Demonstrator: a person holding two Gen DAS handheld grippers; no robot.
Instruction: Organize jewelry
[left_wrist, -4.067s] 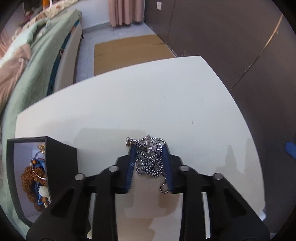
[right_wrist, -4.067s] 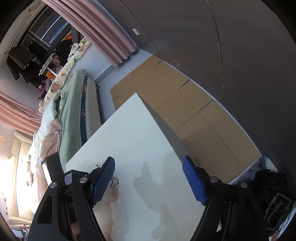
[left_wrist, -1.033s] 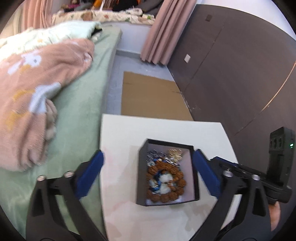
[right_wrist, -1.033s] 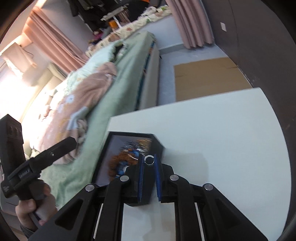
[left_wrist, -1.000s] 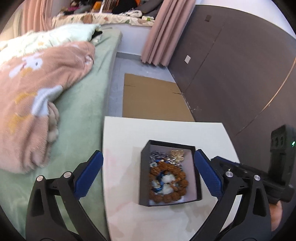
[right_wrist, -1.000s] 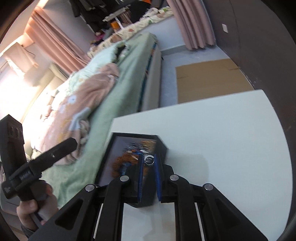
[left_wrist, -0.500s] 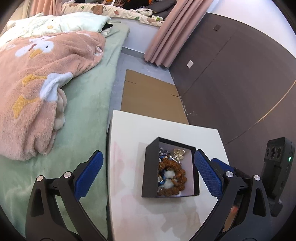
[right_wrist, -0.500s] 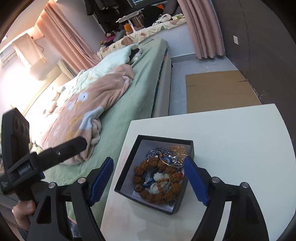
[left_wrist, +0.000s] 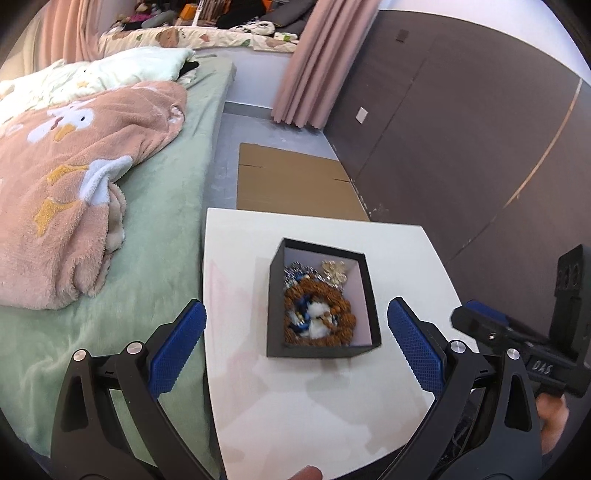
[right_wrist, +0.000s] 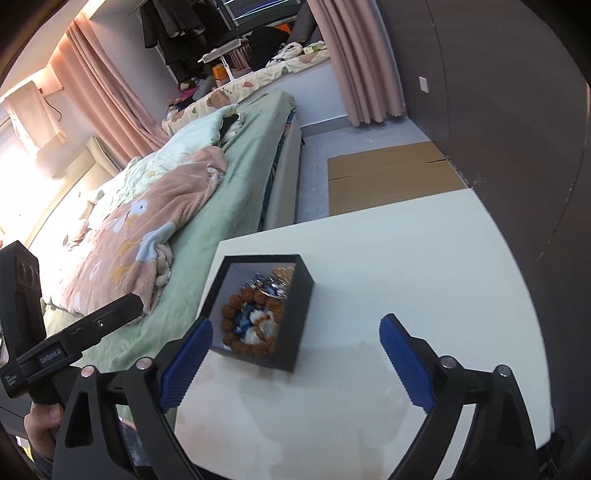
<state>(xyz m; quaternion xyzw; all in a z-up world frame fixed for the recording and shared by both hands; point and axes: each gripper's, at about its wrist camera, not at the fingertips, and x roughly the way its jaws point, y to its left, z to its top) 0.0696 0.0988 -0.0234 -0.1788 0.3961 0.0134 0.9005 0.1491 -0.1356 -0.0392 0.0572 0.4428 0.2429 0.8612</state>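
A black open box (left_wrist: 275, 306) stands on the white table (left_wrist: 314, 406). It holds a brown bead bracelet (left_wrist: 319, 314), a silver chain (left_wrist: 295, 271), a gold piece (left_wrist: 334, 271) and blue and white items. The box (right_wrist: 295, 317) also shows in the right wrist view, with the bracelet (right_wrist: 236, 306) inside. My left gripper (left_wrist: 295, 343) is open and empty, held above and in front of the box. My right gripper (right_wrist: 295, 354) is open and empty, also above the near side of the box.
A bed with a green sheet (left_wrist: 166, 236) and a pink blanket (left_wrist: 74, 177) lies against the table's left edge. Flat cardboard (left_wrist: 291, 184) lies on the floor beyond the table. A dark wall (left_wrist: 461, 129) runs along the right.
One second ago my right gripper was shut on a small ring over the box; it is now open and empty and has drawn back. My left gripper stayed open and shifted slightly.
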